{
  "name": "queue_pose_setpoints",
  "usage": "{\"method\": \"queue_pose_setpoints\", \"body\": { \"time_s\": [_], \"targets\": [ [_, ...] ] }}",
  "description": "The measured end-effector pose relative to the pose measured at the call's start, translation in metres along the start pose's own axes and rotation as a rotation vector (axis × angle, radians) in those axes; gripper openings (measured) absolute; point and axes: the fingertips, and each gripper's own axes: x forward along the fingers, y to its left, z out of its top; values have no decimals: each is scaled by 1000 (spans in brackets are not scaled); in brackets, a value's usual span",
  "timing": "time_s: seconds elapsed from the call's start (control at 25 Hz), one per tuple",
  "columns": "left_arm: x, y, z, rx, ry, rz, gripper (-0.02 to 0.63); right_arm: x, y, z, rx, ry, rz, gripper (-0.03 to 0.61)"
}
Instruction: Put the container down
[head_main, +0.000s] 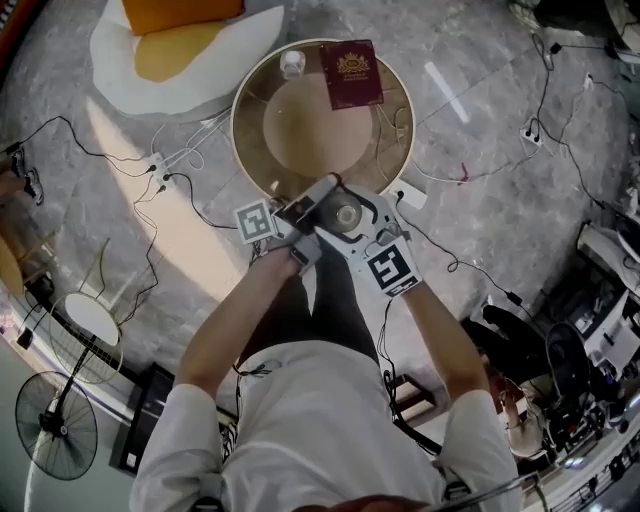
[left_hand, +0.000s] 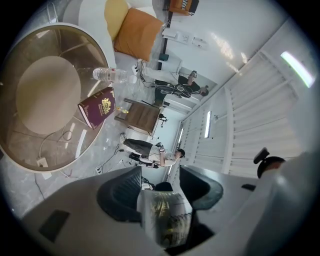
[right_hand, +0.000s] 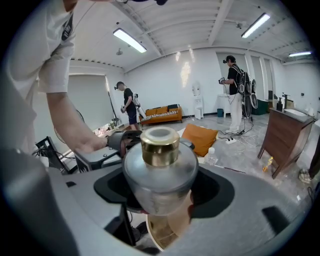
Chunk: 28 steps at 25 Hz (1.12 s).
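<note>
A frosted silver container (right_hand: 159, 165) with a gold neck and pale cap stands upright between the jaws of my right gripper (right_hand: 161, 186), which is shut on its body. In the head view the container (head_main: 347, 216) hangs just off the near rim of the round glass table (head_main: 237, 112), held by the right gripper (head_main: 352, 224). My left gripper (head_main: 300, 213) sits right beside it on the left. Its jaws (left_hand: 162, 194) are closed on a small shiny see-through piece (left_hand: 165, 220) that I cannot identify.
On the table lie a maroon booklet (head_main: 350, 74) and a small clear bottle (head_main: 292, 64). A white cushion with orange pillows (head_main: 180, 50) lies beyond. Cables and a power strip (head_main: 160, 172) cross the floor; a fan (head_main: 55, 425) stands left. A person (right_hand: 234, 92) stands by a wooden cabinet (right_hand: 287, 135).
</note>
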Motion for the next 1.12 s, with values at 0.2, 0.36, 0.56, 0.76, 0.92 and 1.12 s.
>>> {"method": "queue_pose_setpoints", "body": {
  "time_s": [0.2, 0.36, 0.56, 0.76, 0.92, 1.12],
  "targets": [
    [-3, 33, 17, 11, -10, 13, 221, 25, -8, -29, -6, 6, -1, 333],
    [-4, 65, 32, 14, -17, 22, 221, 45, -19, -54, 0, 17, 3, 333],
    [-6, 110, 50, 16, -20, 37, 221, 72, -30, -92, 11, 40, 6, 333],
    [-14, 154, 61, 22, -23, 68, 221, 95, -35, -130, 18, 51, -1, 333],
    [-17, 184, 73, 24, -25, 88, 221, 113, -42, -155, 33, 56, -7, 333],
    [-20, 214, 86, 63, -15, 111, 221, 132, -51, -182, 44, 52, -24, 333]
  ]
}}
